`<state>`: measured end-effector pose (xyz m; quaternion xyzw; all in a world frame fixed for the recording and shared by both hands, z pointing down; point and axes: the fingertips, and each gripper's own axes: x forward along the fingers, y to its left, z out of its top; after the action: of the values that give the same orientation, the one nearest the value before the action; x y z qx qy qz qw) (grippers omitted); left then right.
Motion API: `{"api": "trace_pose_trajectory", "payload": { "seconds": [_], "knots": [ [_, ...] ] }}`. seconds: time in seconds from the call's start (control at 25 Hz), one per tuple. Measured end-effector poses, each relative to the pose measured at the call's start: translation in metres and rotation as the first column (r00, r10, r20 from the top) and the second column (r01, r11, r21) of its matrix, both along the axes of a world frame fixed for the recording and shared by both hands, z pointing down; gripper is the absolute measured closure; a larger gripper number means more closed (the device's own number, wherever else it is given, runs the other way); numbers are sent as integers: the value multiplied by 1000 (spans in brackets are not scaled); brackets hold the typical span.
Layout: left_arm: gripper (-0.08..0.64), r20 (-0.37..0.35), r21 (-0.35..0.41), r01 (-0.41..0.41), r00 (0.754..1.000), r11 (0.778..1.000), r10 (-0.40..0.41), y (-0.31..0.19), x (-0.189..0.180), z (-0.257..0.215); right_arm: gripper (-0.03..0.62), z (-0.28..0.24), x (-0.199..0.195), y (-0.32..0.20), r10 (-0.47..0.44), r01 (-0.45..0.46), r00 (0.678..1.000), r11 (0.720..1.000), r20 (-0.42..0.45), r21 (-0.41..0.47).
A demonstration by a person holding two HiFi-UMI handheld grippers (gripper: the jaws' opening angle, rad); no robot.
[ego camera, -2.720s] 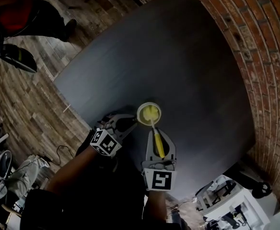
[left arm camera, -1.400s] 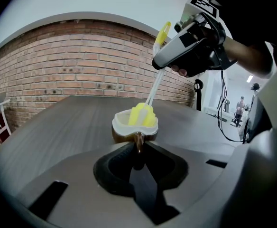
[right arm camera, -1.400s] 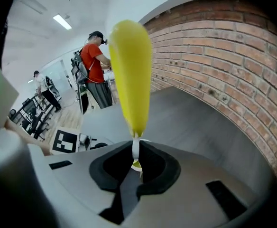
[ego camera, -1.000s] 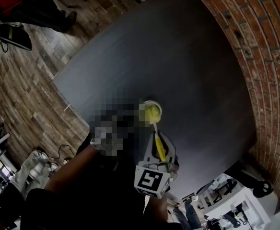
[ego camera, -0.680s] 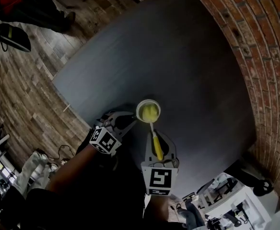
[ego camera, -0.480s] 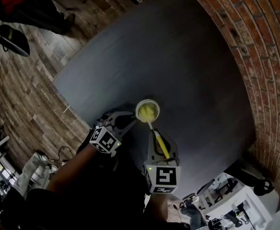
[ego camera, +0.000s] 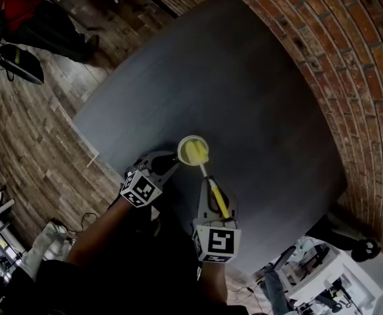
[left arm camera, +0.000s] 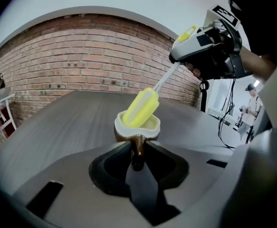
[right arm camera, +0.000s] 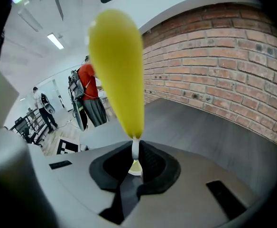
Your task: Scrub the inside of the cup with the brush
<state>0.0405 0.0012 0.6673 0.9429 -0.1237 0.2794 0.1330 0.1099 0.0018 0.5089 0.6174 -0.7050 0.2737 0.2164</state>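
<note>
One pale-rimmed cup [left arm camera: 151, 127], yellow brush [left arm camera: 141, 108] inside

Jaws pinching cup [left arm camera: 125, 133] by handle, yellow brush [left arm camera: 141, 109] inside

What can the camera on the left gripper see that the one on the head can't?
Only the left gripper view shows the cup's handle pinched between the left gripper's jaws. Only the head view shows the wooden floor and the whole table. Both show the yellow brush in the cup, held by the right gripper.
</note>
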Motion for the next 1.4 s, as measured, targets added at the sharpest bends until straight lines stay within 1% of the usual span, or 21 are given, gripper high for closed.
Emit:
{"api": "trace_pose_trajectory", "payload": {
  "seconds": [0.16,0.24,0.44,0.6,0.64,0.76,0.88,1.04,1.16,1.32,1.4],
  "knots": [
    [477,10,35,1,1000,999,-2,3,-7,-14,543,-15,4,12,9,-9,1000,999,12,44],
    [477,-4,56,18,1000,998,-17,4,-11,-30,543,-25,7,21,15,-17,1000,997,15,76],
    [479,-99,88,113,990,990,-104,10,-18,-87,543,-44,18,45,26,-26,1000,989,5,146],
    [489,-208,81,176,966,981,-156,29,-19,-140,543,-60,19,65,20,-21,1000,982,6,187],
    [497,-227,94,179,962,979,-154,33,-20,-153,543,-64,17,70,17,-19,1000,981,11,194],
    [508,-253,159,177,958,971,-133,41,-25,-189,543,-80,9,80,22,-27,999,974,26,226],
    [514,-298,175,187,946,966,-129,44,-33,-223,543,-93,-1,90,43,-53,998,966,45,252],
    [515,-296,228,175,950,958,-103,47,-38,-254,543,-100,-9,100,90,-106,993,958,72,267],
    [514,-338,209,168,937,963,-90,55,-46,-276,543,-108,-17,110,136,-155,987,947,84,283],
    [514,-388,174,173,917,969,-94,64,-60,-295,543,-122,-30,123,177,-185,983,934,53,307],
    [514,-406,180,181,909,967,-94,66,-64,-300,543,-124,-34,127,196,-200,980,929,43,311]
  ]
}}
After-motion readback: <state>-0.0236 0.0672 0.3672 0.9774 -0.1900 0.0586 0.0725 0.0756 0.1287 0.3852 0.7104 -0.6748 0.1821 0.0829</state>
